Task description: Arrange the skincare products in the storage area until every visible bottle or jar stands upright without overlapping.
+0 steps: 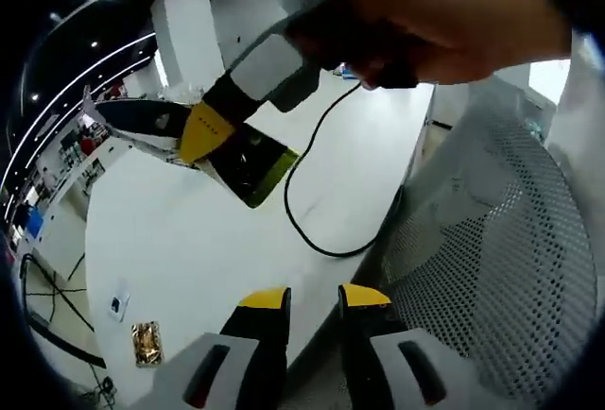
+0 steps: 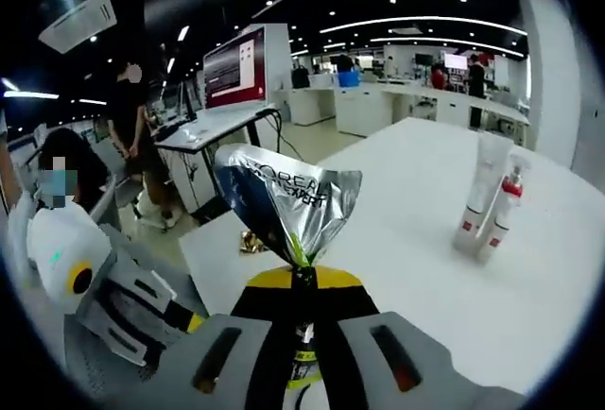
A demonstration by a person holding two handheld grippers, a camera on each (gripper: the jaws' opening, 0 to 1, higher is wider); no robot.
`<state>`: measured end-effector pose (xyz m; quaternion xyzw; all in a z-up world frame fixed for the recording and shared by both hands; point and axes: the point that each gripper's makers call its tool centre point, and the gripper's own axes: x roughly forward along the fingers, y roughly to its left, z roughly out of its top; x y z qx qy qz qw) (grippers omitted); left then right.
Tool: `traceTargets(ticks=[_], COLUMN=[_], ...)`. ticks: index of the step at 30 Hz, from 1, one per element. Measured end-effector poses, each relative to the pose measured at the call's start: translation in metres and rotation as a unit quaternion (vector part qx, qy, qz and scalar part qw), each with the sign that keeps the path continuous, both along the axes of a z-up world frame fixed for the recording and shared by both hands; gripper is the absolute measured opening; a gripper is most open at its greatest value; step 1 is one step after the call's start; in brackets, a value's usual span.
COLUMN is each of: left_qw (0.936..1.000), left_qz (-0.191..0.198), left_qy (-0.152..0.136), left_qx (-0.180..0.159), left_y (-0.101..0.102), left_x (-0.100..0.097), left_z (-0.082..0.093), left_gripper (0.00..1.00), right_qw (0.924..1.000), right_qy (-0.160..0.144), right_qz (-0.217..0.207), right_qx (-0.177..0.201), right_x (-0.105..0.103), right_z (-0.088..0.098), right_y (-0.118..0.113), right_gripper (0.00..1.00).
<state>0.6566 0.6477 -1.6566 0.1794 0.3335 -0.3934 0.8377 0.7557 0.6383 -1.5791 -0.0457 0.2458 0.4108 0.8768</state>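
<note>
My right gripper [image 2: 302, 282] is shut on a silver L'Oréal pouch [image 2: 288, 202], which fans out wide above the jaws. In the left gripper view that same right gripper [image 1: 203, 131] comes in from the top in a person's hand, with the pouch [image 1: 142, 115] sticking out to the left over the white table [image 1: 189, 240]. My left gripper [image 1: 314, 298] is open a little, nothing between its yellow tips, at the table's edge. A white tube [image 2: 482, 188] and a slim bottle with a red collar [image 2: 503, 212] stand upright, close together, on the table [image 2: 416, 268] at the right.
A small gold item [image 1: 146, 344] [image 2: 250, 240] lies near the table's edge. A black cable [image 1: 312, 183] loops across the tabletop. A white mesh chair [image 1: 501, 268] is beside the table. People stand and sit among desks in the background [image 2: 132, 117].
</note>
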Motion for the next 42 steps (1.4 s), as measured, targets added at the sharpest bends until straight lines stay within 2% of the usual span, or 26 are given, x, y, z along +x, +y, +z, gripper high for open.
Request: traceTargets(ticks=[5,8,11,15,18,22,24,27,30,36,42], left_qw=[0.9993,0.9972,0.9954,0.9877,0.9801,0.9739,0.9689,0.9572,0.9527,0.9339,0.9322], left_qz=[0.001,0.006,0.006,0.029,0.035,0.041,0.039,0.034,0.030,0.046,0.062], left_qy=[0.004,0.003,-0.001,0.003,0.024,0.033,0.040,0.047,0.046,0.060,0.067], left_qx=[-0.037,-0.075,-0.095,-0.154,-0.194,-0.221,-0.241,-0.284,-0.299,-0.349,-0.350], left_y=[-0.004,-0.007,-0.005,-0.003,-0.004,-0.003,-0.005,-0.010,-0.009,-0.010,-0.010], left_x=[-0.001,0.000,0.001,0.006,0.006,0.008,0.005,0.001,-0.001,0.002,0.007], left_z=[0.011,0.024,0.032,0.050,0.059,0.066,0.071,0.082,0.087,0.099,0.096], left_gripper=[0.21,0.21,0.22,0.22,0.24,0.26,0.27,0.31,0.34,0.38,0.38], right_qw=[0.9998,0.9995,0.9993,0.9993,0.9991,0.9989,0.9989,0.9987,0.9987,0.9980,0.9965], right_qy=[-0.008,-0.009,-0.008,-0.022,-0.029,-0.039,-0.036,-0.040,-0.043,-0.048,-0.070], right_qz=[-0.017,-0.029,-0.034,-0.024,-0.021,-0.025,-0.029,-0.031,-0.029,-0.035,-0.028], right_qx=[0.009,0.012,0.016,0.016,0.023,0.005,0.000,-0.002,-0.006,-0.020,-0.038], right_x=[-0.012,-0.017,-0.021,-0.027,-0.029,-0.030,-0.031,-0.034,-0.038,-0.043,-0.046], right_z=[0.001,-0.001,0.001,0.008,0.012,0.010,0.008,0.007,0.006,-0.001,-0.003], right_y=[-0.010,-0.014,-0.015,-0.009,-0.005,-0.007,-0.009,-0.011,-0.011,-0.013,-0.011], right_gripper=[0.03,0.04,0.04,0.04,0.04,0.04,0.04,0.04,0.04,0.04,0.04])
